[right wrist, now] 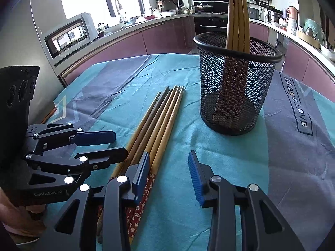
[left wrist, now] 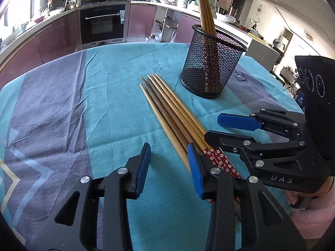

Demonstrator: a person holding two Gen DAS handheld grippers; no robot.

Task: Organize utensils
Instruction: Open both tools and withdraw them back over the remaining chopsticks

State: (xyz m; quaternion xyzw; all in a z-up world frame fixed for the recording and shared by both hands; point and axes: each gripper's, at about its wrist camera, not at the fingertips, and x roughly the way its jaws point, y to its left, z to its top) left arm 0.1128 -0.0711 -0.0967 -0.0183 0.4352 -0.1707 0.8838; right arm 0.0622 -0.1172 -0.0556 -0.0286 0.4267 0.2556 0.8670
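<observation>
I see the counter (left wrist: 62,104) covered by a teal and grey cloth (right wrist: 230,167). A black mesh holder (left wrist: 211,67) stands upright on it, with several chopsticks (left wrist: 204,8) standing inside, tips up. A loose bundle of chopsticks (left wrist: 171,113) lies flat on the cloth just beside the holder, its red patterned ends nearest me. My left gripper (left wrist: 169,165) stands part open with nothing between its blue pads; its right pad sits at the bundle's edge, and I cannot tell whether it touches. My right gripper (right wrist: 168,175) is likewise part open and empty, its left pad over the bundle.
</observation>
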